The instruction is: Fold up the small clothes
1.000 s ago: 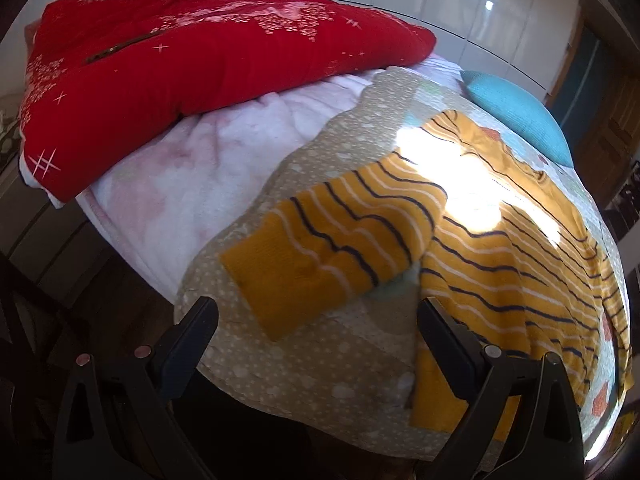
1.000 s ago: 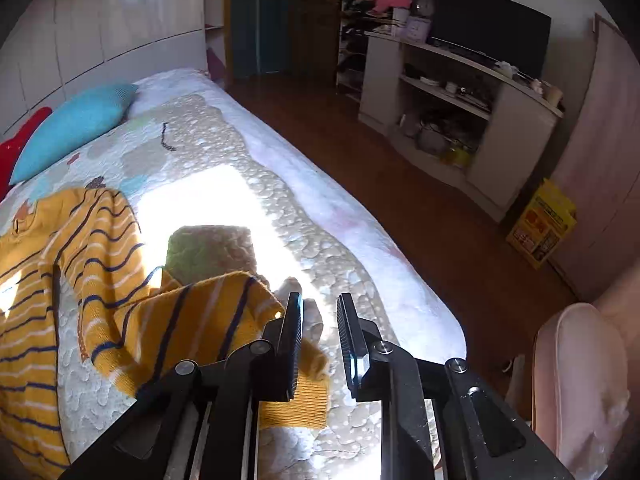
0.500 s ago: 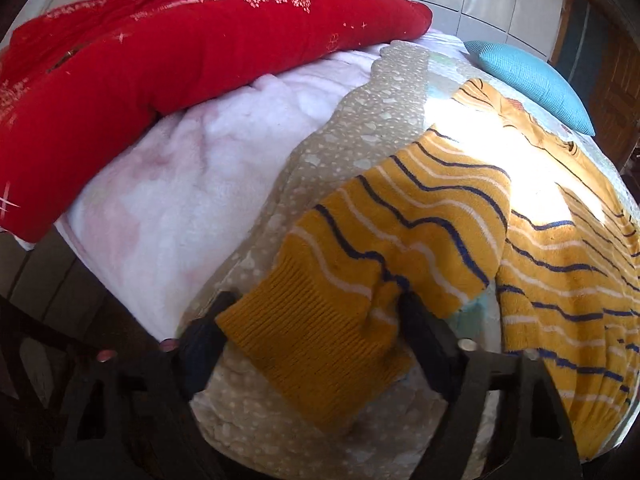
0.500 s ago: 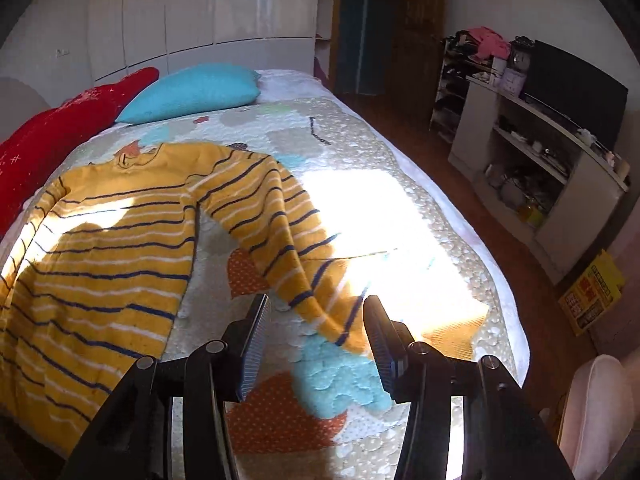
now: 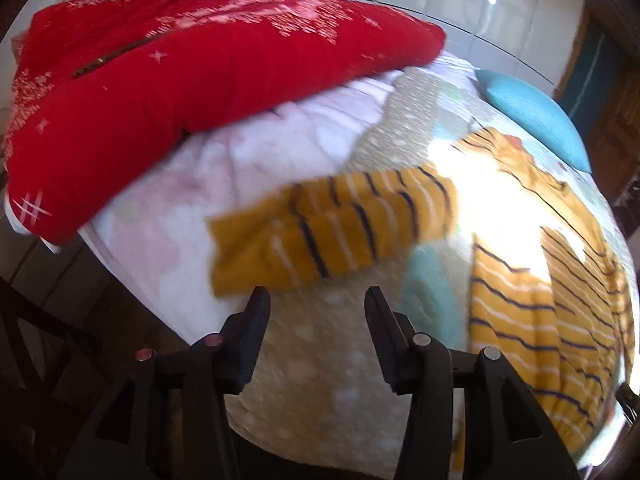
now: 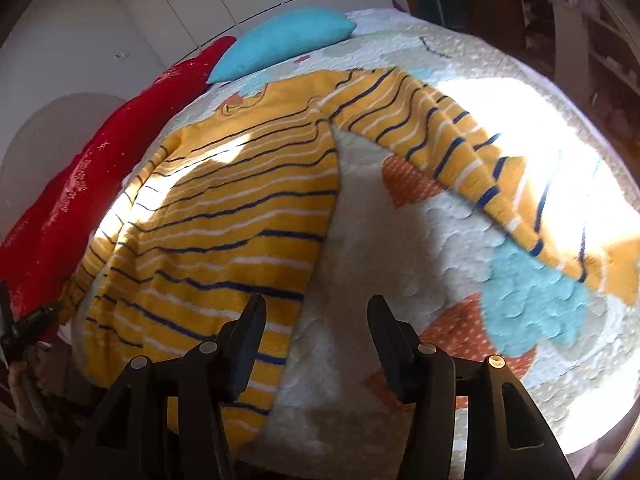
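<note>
- Half a second back the left gripper (image 5: 316, 300) had its fingers spread wide on either side of the cuff; now it sits pulled away, jaws apart and empty, with the left sleeve (image 5: 336, 228) lying just ahead of the tips on the quilt (image 5: 320, 380).
- Over on the other side the right gripper (image 6: 316, 312) has swung toward the hem; its fingers stand apart with nothing between them, the left one over the lower edge of the yellow striped sweater (image 6: 224, 208).
- That sweater lies flat and face-up on the bed, body spread, its right sleeve (image 6: 460, 152) stretched out across the patchwork into a bright patch of sun.
- Left sleeve is blurred in the left wrist view; it reaches out from the body toward the pale pink blanket (image 5: 224, 168).
- A big red cushion (image 5: 168, 80) lies along the far edge, on top of that blanket, with a zip along its side and white star and snowflake print; the pale letters near its top corner read "HAPPY".
- A turquoise pillow (image 6: 280, 40) rests at the head of the bed, just beyond the sweater's collar.
- White glossy wardrobe doors (image 6: 200, 4) stand behind the pillows.
</note>
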{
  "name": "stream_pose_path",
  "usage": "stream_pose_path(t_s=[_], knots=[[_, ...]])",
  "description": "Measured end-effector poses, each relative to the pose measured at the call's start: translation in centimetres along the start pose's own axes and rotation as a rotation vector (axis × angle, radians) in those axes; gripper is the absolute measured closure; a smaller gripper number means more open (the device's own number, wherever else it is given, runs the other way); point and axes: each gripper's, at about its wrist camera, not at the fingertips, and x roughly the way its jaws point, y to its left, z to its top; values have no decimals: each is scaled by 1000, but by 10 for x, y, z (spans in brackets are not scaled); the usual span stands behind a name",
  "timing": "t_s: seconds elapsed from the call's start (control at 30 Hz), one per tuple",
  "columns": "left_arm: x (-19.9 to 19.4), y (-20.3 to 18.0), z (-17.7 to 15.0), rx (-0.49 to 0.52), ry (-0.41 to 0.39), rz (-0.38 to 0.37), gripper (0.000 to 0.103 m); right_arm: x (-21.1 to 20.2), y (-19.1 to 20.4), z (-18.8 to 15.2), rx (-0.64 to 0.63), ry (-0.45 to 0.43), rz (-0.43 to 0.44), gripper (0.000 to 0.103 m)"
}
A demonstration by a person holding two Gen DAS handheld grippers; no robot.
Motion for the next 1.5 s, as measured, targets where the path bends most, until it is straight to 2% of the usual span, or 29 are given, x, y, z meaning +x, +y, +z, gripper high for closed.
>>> stream_pose_path(t_s=[0.07,0.2,0.27,0.33,0.4,0.47,0.5,0.53,0.57,0.6,0.63,0.67,0.7,0.8,0.87,1.0,1.07,1.13,1.2,1.23,1.27,1.33,1.37,1.43,1.5], knots=[[2,-21,-21,32,52,-94,55,9,2,-9,-6,39,47,45],[15,-60,-50,103,126,-230,52,16,9,-27,-42,52,59,42],[18,-75,-56,135,125,-236,35,15,12,-34,-41,51,93,41],[20,-83,-58,146,117,-272,27,17,15,-41,-33,68,145,41],[24,-88,-59,130,138,-328,25,25,23,-50,-27,101,184,40],[30,-91,-58,119,154,-296,25,33,33,-61,-26,111,179,38],[30,-94,-59,125,150,-268,30,34,39,-65,-38,97,155,38],[29,-94,-59,133,142,-225,53,34,44,-68,-55,82,122,38],[27,-93,-58,136,138,-196,72,34,49,-68,-66,75,92,42],[25,-89,-55,119,143,-218,79,33,52,-70,-70,69,78,61],[23,-83,-52,92,159,-258,96,32,53,-68,-75,71,83,73],[22,-77,-50,68,172,-273,96,32,53,-67,-72,83,108,88],[20,-72,-49,52,177,-274,96,31,49,-64,-54,90,139,91],[8,-58,-54,13,190,-282,96,24,36,-59,-12,109,198,92],[-1,-49,-65,-12,195,-300,96,14,28,-62,-16,115,199,93],[-5,-45,-87,4,204,-244,97,3,16,-79,-39,155,167,95],[-4,-42,-92,11,201,-220,97,3,12,-89,-79,184,111,94],[-8,-39,-91,23,186,-182,97,1,4,-93,-75,179,92,94],[-18,-41,-89,61,144,-136,93,-3,-7,-90,-33,155,102,94],[-24,-44,-87,83,118,-124,83,-6,-11,-86,-21,136,106,94],[-29,-47,-84,106,91,-112,68,-10,-14,-81,-12,115,104,93],[-41,-57,-79,154,22,-73,49,-15,-13,-71,-10,75,83,85],[-47,-63,-77,179,-18,-53,47,-18,-13,-66,-16,54,71,79],[-54,-80,-71,234,-82,-16,46,-25,-8,-55,-35,6,41,75],[-60,-97,-67,282,-134,10,36,-35,3,-44,-73,-73,-7,70]])
